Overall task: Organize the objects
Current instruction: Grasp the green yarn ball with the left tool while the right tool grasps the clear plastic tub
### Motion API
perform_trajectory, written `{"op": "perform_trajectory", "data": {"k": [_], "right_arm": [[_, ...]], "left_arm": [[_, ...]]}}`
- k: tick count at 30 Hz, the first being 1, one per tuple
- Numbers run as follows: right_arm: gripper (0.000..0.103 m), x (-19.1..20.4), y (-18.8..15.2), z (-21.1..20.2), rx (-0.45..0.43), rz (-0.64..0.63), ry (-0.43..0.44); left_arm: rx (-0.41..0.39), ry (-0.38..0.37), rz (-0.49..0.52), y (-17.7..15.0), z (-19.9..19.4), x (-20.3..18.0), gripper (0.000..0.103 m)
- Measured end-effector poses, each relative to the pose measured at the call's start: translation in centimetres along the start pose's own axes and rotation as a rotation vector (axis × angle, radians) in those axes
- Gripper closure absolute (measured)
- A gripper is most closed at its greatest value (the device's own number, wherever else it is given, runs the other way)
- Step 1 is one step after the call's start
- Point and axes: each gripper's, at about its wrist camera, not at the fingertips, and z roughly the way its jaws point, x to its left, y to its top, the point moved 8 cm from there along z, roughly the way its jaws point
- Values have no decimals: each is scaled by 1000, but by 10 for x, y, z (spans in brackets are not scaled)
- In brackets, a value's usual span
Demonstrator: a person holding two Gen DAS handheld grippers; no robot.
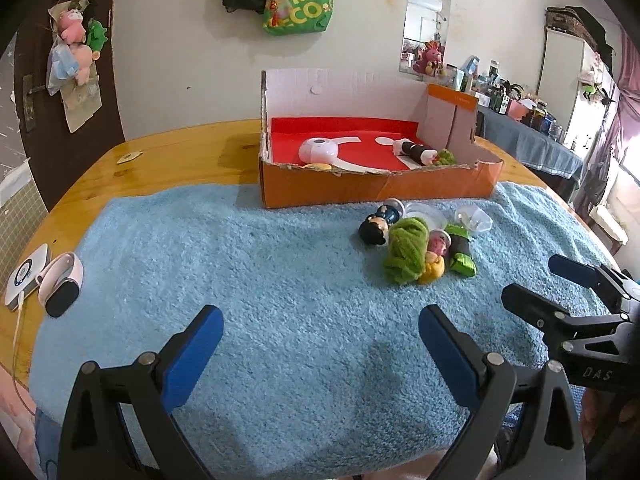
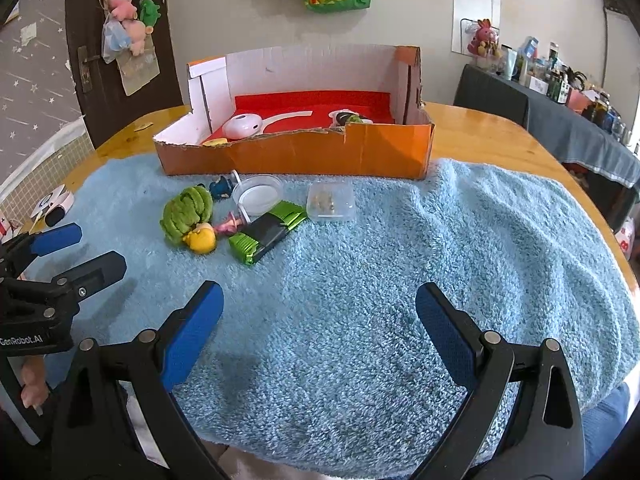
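Note:
Small toys lie in a cluster on the blue towel (image 1: 240,280): a green fuzzy bundle (image 1: 405,254) (image 2: 186,213), a dark-blue figurine (image 1: 378,224) (image 2: 221,187), a yellow-haired doll (image 2: 202,237), a black and green packet (image 2: 266,234) (image 1: 462,252), a round clear lid (image 2: 257,194) and a clear square case (image 2: 331,201). Behind them stands the orange cardboard box (image 1: 360,188) (image 2: 304,156) with a pink-white round device (image 1: 319,152) and a black roll (image 1: 414,151) inside. My left gripper (image 1: 320,330) is open and empty over the towel, left of the cluster. My right gripper (image 2: 319,308) is open and empty, near the cluster's right.
A white gadget and a pink-black device (image 1: 60,284) lie on the wooden table (image 1: 168,148) at the left edge. The right gripper also shows in the left wrist view (image 1: 560,284). A cluttered dark side table (image 2: 580,120) stands at the far right.

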Motion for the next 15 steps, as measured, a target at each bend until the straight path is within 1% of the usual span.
{"op": "perform_trajectory", "data": {"k": [8, 12, 15], "right_arm": [[5, -4, 14, 7, 8, 12, 18], [5, -7, 25, 13, 13, 23, 27], [5, -11, 33, 18, 15, 27, 17]], "left_arm": [[24, -50, -3, 11, 10, -6, 3], [29, -59, 5, 19, 16, -8, 3], [39, -69, 7, 25, 21, -9, 4]]}}
